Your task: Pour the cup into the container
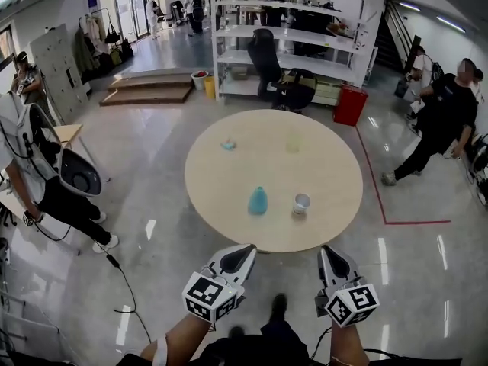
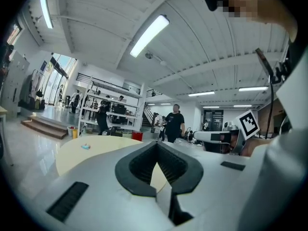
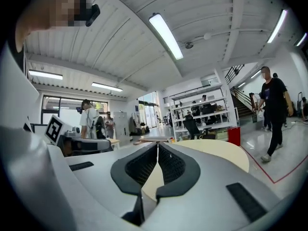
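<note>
On the round beige table (image 1: 229, 197) stand a small white cup (image 1: 302, 203) and, to its left, a teal rounded vessel (image 1: 258, 200). Farther back are a pale yellow translucent cup (image 1: 293, 142) and a small light-blue item (image 1: 229, 144). My left gripper (image 1: 248, 252) and right gripper (image 1: 324, 252) hover side by side at the table's near edge, short of the cup and vessel. The jaws of both are shut with nothing between them. In the left gripper view the left gripper (image 2: 157, 144) points across the table (image 2: 96, 150). The right gripper (image 3: 158, 144) does the same in its own view.
A white shelf rack (image 1: 290, 36) and a black office chair (image 1: 267, 63) stand behind the table, with a red bin (image 1: 350, 105) to their right. A person (image 1: 438, 120) strides at the right, another (image 1: 38, 166) stands at the left. A black cable (image 1: 126, 288) lies on the floor.
</note>
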`<state>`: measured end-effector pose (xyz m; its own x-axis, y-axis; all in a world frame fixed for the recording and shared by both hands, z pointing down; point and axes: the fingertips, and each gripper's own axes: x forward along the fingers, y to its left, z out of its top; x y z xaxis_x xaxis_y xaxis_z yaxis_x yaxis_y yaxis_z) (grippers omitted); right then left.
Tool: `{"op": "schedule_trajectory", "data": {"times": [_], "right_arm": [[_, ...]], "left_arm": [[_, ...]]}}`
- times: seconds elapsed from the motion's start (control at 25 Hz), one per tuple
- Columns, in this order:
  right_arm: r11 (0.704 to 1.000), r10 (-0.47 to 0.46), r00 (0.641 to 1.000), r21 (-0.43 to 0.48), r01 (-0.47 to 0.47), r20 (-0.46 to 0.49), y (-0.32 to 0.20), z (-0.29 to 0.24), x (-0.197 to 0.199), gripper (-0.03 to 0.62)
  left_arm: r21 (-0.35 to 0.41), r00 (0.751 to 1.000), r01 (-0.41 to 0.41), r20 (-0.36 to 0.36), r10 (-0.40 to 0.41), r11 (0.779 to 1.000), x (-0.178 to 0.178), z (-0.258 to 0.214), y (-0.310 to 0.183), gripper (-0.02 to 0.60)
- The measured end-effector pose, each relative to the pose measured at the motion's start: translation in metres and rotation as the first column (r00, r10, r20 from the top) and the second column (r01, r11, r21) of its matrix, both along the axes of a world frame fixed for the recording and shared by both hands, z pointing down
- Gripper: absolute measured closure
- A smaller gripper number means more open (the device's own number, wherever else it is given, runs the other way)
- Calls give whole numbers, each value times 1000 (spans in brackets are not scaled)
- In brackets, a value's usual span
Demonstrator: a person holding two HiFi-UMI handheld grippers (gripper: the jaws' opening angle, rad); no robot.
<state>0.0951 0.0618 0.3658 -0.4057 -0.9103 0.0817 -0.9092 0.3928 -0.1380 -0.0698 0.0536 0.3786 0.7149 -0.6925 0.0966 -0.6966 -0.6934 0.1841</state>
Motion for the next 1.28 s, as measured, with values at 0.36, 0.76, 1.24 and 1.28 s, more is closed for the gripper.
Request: {"op": "schedule_trajectory", "data": {"times": [0.36,0.76,1.24,1.28], "right_arm": [[996,-79,997,43,79,-5,-124,-7,65,587],[992,-118,993,38,118,-8,-194,-6,100,586],[997,-83,996,-1,83,29,-243,14,87,505],[996,-82,996,-13,83,28,-247,23,85,493]], "left_arm": [[-7,999,35,14,-35,999,76,0,-119,591],[-24,997,78,17,-78,997,108,1,-187,591],[-48,998,21,52,-18,999,107,13,-229,591],[-63,998,18,60,-14,998,107,20,-232,591]]}}
